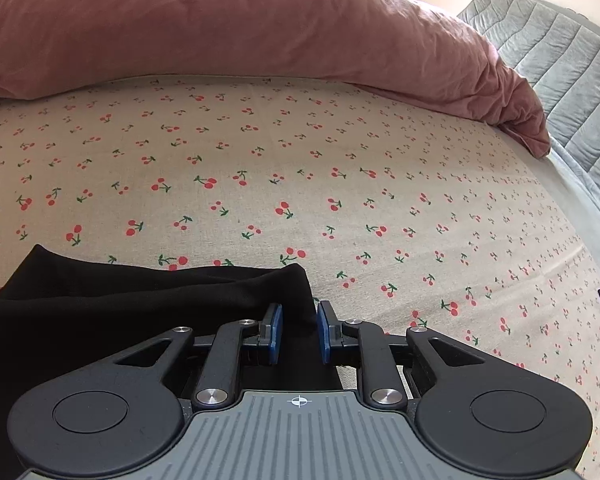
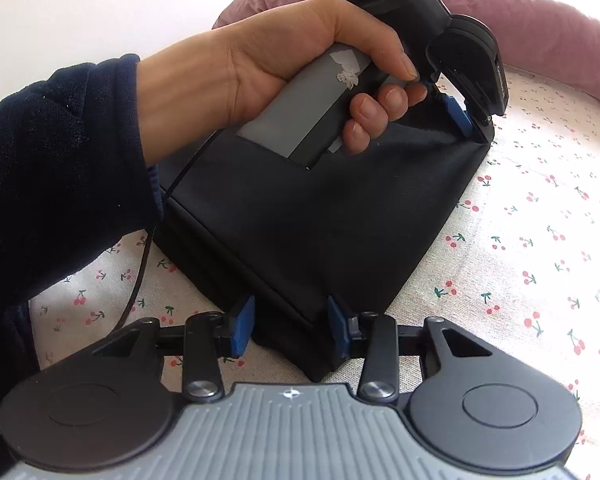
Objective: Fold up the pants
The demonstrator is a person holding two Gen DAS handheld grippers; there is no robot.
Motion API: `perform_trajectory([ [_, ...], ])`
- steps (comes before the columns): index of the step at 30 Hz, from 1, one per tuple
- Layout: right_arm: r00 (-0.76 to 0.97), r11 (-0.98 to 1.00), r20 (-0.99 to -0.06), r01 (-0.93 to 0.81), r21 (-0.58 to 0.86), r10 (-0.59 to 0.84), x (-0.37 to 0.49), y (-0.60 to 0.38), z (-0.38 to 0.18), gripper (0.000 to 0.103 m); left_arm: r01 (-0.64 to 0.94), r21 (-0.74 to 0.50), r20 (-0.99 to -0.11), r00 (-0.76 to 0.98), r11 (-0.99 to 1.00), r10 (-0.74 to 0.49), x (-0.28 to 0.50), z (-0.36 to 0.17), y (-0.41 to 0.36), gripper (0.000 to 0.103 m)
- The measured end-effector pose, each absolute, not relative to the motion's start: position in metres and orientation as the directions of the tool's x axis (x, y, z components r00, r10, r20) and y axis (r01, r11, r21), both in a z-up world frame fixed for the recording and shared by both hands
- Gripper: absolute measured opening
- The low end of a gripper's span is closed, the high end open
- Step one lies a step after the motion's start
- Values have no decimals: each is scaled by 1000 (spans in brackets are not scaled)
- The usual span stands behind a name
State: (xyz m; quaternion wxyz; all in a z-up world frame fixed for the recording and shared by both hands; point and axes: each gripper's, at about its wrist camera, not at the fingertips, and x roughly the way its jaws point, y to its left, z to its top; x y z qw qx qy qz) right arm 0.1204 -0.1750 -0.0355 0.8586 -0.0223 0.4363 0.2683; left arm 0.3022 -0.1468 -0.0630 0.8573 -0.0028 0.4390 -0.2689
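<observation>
The black pants point(image 2: 308, 216) lie folded in a flat, compact stack on the cherry-print bed sheet point(image 2: 540, 240). In the left wrist view the pants point(image 1: 120, 320) fill the lower left, with one corner between the blue pads. My left gripper point(image 1: 299, 330) is open around that corner; it also shows in the right wrist view point(image 2: 466, 114), held by a hand at the far corner of the stack. My right gripper point(image 2: 290, 324) is open, its blue pads either side of the near edge of the pants.
A pink duvet point(image 1: 260, 28) is bunched along the back of the bed. A grey quilted cover point(image 1: 560, 64) lies at the right. The person's dark-sleeved arm point(image 2: 60, 184) crosses the left of the right wrist view. A thin black cable point(image 2: 148, 248) trails over the sheet.
</observation>
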Motion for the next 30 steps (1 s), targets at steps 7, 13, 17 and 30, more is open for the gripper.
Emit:
perform_trajectory([
  [7,481,857,-769,-490,162,420,116,-159,-38,25,441,-262,-736,484,859,-473,308,-65,-146,19],
  [13,465,839,-775,-523,149,427,111,-165,-38,25,415,-257,-731,507,873,-457,297,-49,-134,19],
  [17,441,806,-783,-579,125,438,99,-170,-36,28,376,-242,-727,539,894,-424,275,-42,-116,24],
  [30,499,835,-734,-525,166,460,110,-180,-32,29,326,-271,-681,600,906,-420,209,-20,-65,51],
])
